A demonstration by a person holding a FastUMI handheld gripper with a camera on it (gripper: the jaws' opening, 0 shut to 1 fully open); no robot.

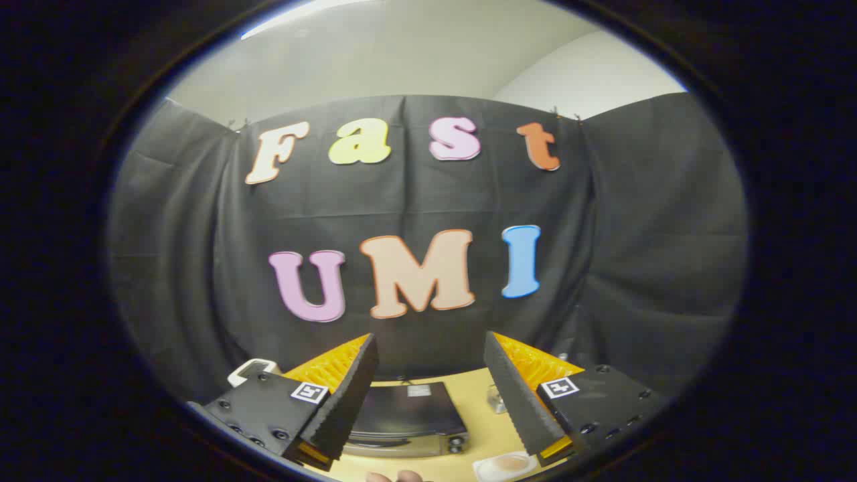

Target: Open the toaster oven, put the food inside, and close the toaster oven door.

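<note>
The gripper (428,395) is wide open and holds nothing. Down between its fingers sits the toaster oven (407,418) on the desk (479,402), with its door shut. Near the right finger is a small white dish (505,465) with the food (510,462) in it. A little clear cup (496,399) stands beside the oven.

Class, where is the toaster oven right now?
In the gripper view, the toaster oven sits on the table below, seen between the open jaws of the gripper, the food to its right.
</note>
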